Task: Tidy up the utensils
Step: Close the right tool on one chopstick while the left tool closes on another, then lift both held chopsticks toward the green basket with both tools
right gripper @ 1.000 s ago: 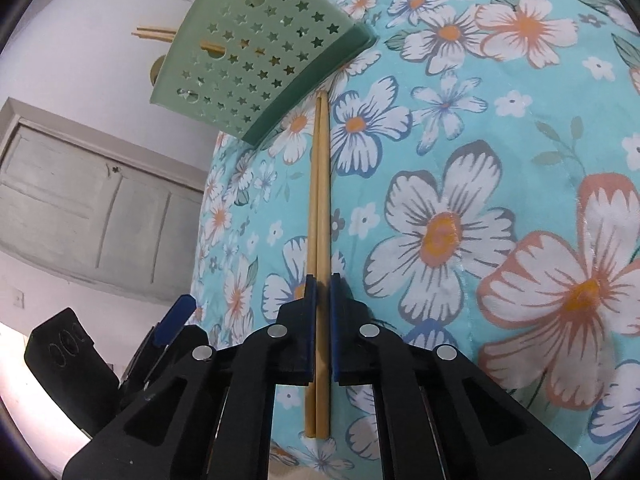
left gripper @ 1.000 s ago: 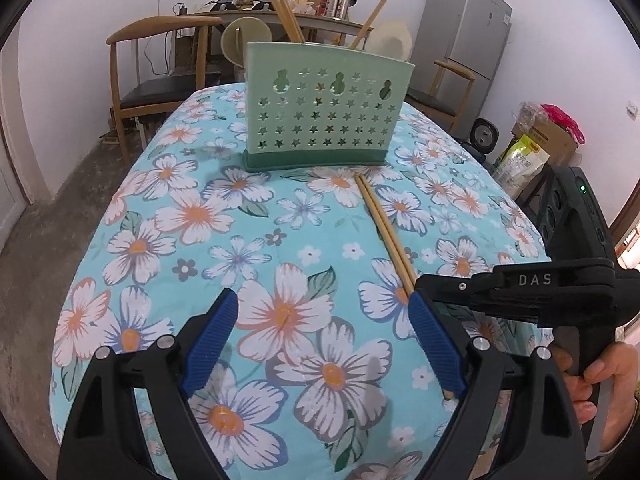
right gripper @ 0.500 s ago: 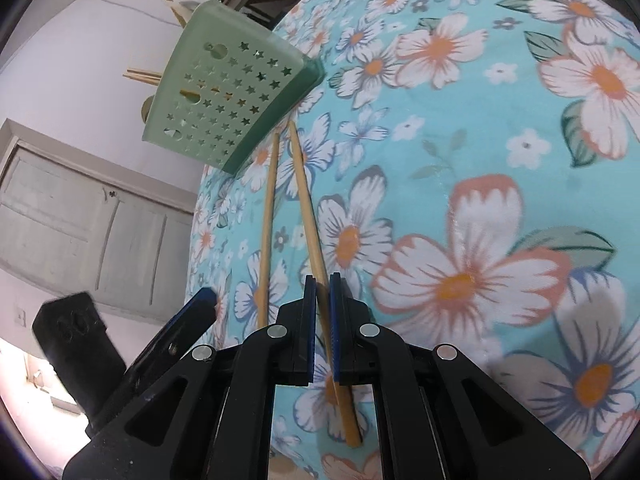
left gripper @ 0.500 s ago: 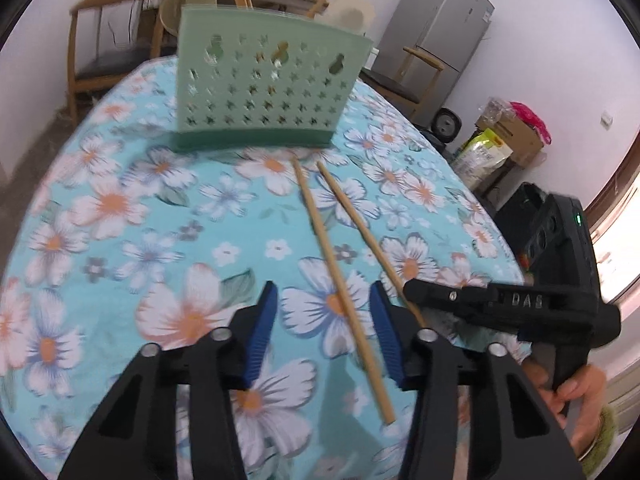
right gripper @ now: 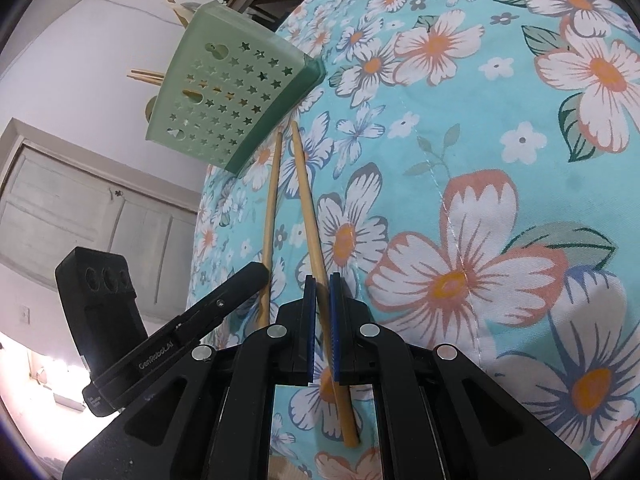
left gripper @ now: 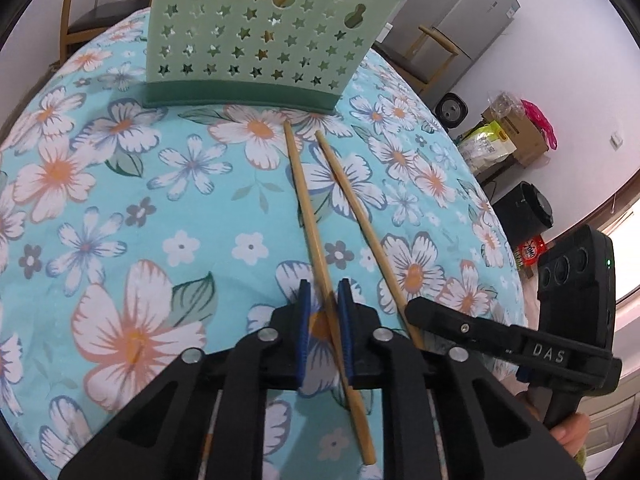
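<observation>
Chopsticks lie before the green holder; left fingers closing around one, right fingers pinch the other.

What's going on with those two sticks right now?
Right gripper shut on one chopstick. Left gripper jaws closing around the other chopstick. Green holder just beyond their tips, nothing blocking.

A floral tablecloth covered the table. Beyond it stood a grey fridge, a wooden chair, a cardboard box and a pale panelled door by the white wall
</observation>
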{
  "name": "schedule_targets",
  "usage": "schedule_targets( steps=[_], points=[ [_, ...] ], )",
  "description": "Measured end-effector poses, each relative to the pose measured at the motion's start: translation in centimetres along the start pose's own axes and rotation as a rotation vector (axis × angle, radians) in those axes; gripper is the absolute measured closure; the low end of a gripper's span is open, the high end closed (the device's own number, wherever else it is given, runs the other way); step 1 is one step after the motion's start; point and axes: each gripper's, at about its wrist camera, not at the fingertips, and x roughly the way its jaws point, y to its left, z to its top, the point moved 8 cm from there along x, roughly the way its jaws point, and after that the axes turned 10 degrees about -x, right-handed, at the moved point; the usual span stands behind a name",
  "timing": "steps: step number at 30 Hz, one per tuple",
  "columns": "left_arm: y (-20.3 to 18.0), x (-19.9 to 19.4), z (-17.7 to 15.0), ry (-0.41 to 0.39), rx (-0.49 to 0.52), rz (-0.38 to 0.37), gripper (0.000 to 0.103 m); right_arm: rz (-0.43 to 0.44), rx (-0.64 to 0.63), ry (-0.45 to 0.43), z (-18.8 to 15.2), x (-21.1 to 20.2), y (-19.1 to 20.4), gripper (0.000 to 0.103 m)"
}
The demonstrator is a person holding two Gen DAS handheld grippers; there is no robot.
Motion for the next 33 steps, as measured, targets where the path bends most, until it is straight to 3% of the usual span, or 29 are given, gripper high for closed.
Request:
schedule_targets(
  steps=[9, 17, 27, 33],
  points=[
    [0.1, 0.5, 0.3, -0.004, -0.078, -0.011, 0.096, -0.019, -0.011, -0.005, 0.0, 0.2, 0.6, 0.098],
    [1.2, -3.1, 0.0, -0.080, -0.117, -0.004, 0.098, -0.006, -0.037, 0.009, -0.5, 0.1, 1.7, 0.099],
    [4.8, -6.9, -3.2, -0.123, -0.182, 0.083, 0.098, 0.004, -0.095, 0.056, -2.3, 0.3, 3.8, 0.099],
    [5.7, -7.3, -4.7, -0.096, -0.185, 0.117, 0.098, -0.029, -0.162, 0.066, -2.5, 0.2, 4.9, 0.095]
  ],
)
